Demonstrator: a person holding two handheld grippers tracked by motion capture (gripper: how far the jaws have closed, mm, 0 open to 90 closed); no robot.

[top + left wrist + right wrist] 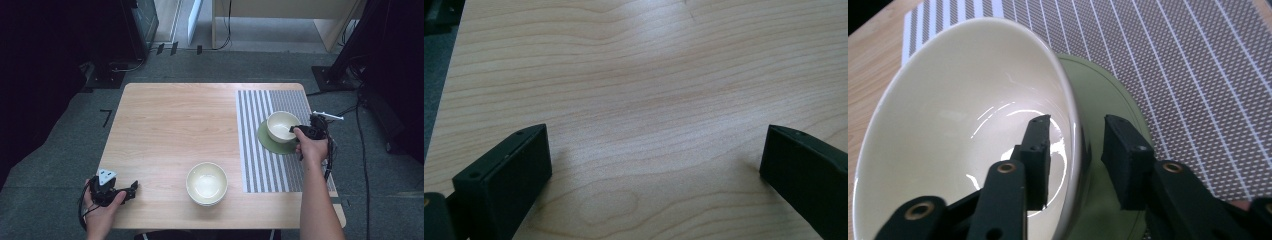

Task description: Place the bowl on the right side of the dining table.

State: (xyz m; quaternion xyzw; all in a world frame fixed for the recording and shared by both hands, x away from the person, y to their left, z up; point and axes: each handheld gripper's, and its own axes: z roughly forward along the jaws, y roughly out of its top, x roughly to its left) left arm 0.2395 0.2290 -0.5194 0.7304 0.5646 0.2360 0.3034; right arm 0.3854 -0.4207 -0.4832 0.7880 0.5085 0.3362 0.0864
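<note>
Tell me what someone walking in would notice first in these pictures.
The right hand-held gripper straddles the rim of a cream bowl, one jaw inside and one outside, the bowl sitting on a green plate atop the striped placemat on the table's right side. A second cream bowl stands alone near the front edge. The left hand-held gripper rests open at the front left corner.

Pale wooden table (165, 130) with smooth matt grain, woven striped placemat (1198, 65) of finely textured cloth or perhaps plastic, on the placemat a glossy cream ceramic bowl (963, 130), matt green saucer (1108, 110) beneath it
</note>
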